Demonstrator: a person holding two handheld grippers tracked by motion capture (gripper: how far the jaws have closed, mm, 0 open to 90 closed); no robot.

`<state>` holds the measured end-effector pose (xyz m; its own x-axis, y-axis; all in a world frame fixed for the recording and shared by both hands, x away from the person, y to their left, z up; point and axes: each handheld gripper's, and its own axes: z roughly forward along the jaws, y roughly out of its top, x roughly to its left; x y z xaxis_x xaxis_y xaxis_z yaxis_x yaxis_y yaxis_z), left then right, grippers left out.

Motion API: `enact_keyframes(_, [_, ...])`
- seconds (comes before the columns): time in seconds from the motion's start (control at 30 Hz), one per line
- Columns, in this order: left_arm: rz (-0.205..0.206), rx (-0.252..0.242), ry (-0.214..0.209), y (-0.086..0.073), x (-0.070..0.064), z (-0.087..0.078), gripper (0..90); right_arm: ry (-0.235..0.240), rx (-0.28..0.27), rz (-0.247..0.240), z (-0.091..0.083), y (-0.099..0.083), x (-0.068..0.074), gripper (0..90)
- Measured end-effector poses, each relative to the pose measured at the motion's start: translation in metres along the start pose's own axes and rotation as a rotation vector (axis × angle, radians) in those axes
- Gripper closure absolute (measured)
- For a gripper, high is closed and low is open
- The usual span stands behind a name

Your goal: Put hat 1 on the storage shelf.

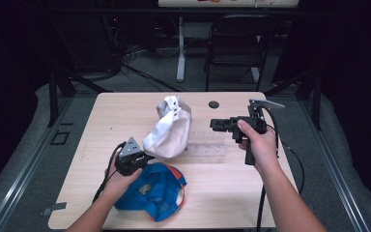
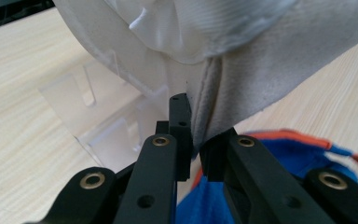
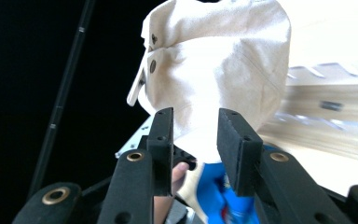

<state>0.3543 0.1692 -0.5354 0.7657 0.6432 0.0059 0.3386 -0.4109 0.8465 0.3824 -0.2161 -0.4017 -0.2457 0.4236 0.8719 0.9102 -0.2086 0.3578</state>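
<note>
Currently, high view: a cream cap stands propped near the middle of the desk, leaning on a clear acrylic stand that lies flat just to its right. A blue cap with an orange-trimmed brim lies toward the near edge of the desk, touching the cream cap's lower edge. The left claw sits at the cream cap's near-left rim. The right claw is held above the desk, right of the cream cap and apart from it, pointing at it.

Left gripper view: the left claw is pressed together on a fold of the cream cap's rim, fabric pinched between the jaws. The blue cap lies under and behind the jaws; the acrylic stand shows to the left on the desk.

Right gripper view: the right claw is spread, nothing between the jaws. The cream cap stands ahead, its snap strap at the left; the blue cap shows below.

Judgement: the step in hand is handling the cream cap, with one side secured. The next move likely calls for bringing the right claw in to the cap's far side and closing on fabric, without tugging against the left grip or dragging the blue cap.
</note>
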Motion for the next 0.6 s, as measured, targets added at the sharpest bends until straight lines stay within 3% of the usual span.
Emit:
enact_keyframes(0.3, [-0.030,0.010,0.046,0.001,-0.005,-0.001,83.8,-0.092,0.018,-0.056,0.006,-0.026,-0.021,67.3])
enact_keyframes(0.5, [-0.060,-0.007,0.068,0.000,-0.006,-0.016,69.6,-0.210,0.042,-0.137,0.014,-0.047,-0.030,66.0])
enact_keyframes(0.6, [-0.068,-0.015,0.088,-0.003,-0.006,-0.027,64.6,-0.237,0.038,-0.164,0.015,-0.057,-0.034,65.2])
